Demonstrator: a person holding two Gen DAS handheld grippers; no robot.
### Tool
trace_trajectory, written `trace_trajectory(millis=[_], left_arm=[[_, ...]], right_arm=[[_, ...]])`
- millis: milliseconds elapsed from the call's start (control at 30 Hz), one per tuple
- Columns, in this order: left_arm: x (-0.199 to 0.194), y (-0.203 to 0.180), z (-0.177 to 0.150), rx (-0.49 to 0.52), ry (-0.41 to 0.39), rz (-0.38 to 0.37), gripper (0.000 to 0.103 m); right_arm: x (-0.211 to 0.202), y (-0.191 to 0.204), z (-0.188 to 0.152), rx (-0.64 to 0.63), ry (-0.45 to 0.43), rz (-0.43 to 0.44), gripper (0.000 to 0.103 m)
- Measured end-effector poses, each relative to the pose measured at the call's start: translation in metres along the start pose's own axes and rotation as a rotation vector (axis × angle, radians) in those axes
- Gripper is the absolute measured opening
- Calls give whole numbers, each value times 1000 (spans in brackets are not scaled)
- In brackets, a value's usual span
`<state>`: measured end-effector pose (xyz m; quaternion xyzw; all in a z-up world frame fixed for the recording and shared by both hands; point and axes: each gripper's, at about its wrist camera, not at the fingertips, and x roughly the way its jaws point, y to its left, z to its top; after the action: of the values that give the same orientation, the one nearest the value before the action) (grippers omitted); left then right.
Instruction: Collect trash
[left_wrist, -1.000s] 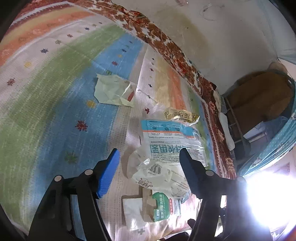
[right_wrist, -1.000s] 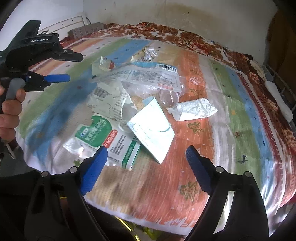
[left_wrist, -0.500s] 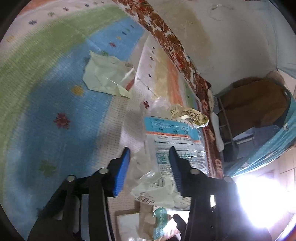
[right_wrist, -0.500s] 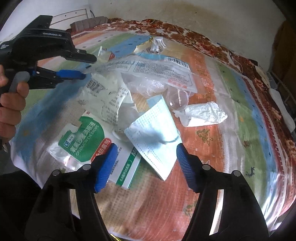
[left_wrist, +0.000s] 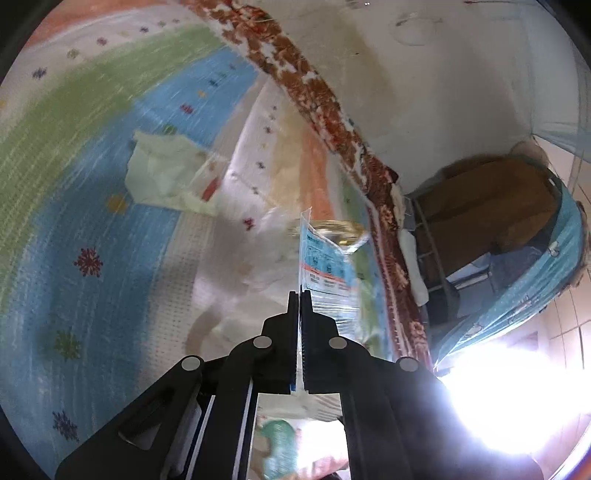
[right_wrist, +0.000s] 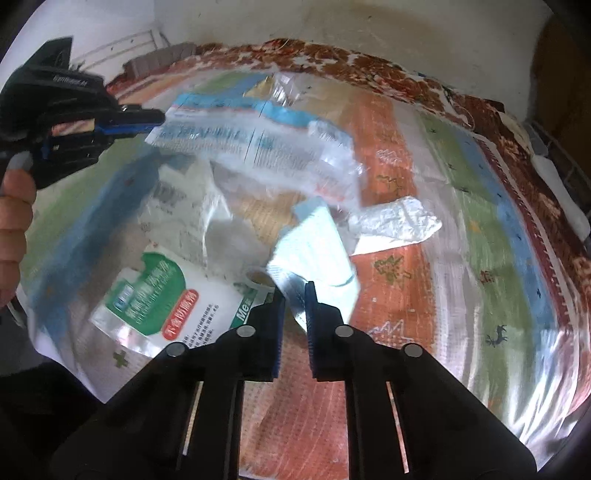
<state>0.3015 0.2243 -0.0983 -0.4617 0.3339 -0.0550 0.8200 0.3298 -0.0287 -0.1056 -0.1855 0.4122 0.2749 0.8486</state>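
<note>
Striped bedspread (right_wrist: 399, 155) under a stained wall; I count five bits of trash around the two grippers, plus one pale green wrapper (left_wrist: 162, 177) apart. My left gripper (left_wrist: 299, 295) points shallowly down and has just closed, pinching the clear blue-printed bag (right_wrist: 258, 147) by its edge, lifted off the spread. My right gripper (right_wrist: 294, 291) points steeply down, jaws just closed on the light-blue face mask (right_wrist: 317, 254), beside the green-label pouch (right_wrist: 155, 295), crumpled white paper (right_wrist: 395, 221) and printed plastic sheet (right_wrist: 177, 218).

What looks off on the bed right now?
Trash is strewn over the striped bedspread: a green-label pouch, a crumpled white wrapper, a pale paper scrap. The left tongs have just closed on a clear printed bag, the right tongs on a pale blue packet.
</note>
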Motion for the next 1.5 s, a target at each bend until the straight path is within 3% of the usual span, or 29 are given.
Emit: trace_trajectory(millis=[267,567,733,933,967,1033,1067,1167,1500], left_arm=[[-28,-49,-13,84,-22,-6,0],[-49,-102,-32,224,-2,44,0],[-68,-118,-38,284,-24,52,0],[-82,-124,-45,279,-30,36,0],[-83,-123,-46,274,-27,33,0],[-86,-124,-47,277,-29,29,0],[-87,-125,-48,277,-31,29,0],[-89,-124,-47,271,-35,30,0],[-83,-117,-45,248,-17,47,0]], right_arm=[[-53,-15,-2,25,-87,57,7],[-93,-29,-4,105,-113,114,1],[-108,-32,-9,117,-103,134,1],[-106,-31,-18,145,-48,157,2],[-106,-28,-21,142,-42,153,4],[-106,-23,-25,132,-34,146,24],[-107,-22,-26,130,-34,148,29],[-104,-16,-28,112,-31,146,32],[-75,-4,-22,53,-44,120,61]])
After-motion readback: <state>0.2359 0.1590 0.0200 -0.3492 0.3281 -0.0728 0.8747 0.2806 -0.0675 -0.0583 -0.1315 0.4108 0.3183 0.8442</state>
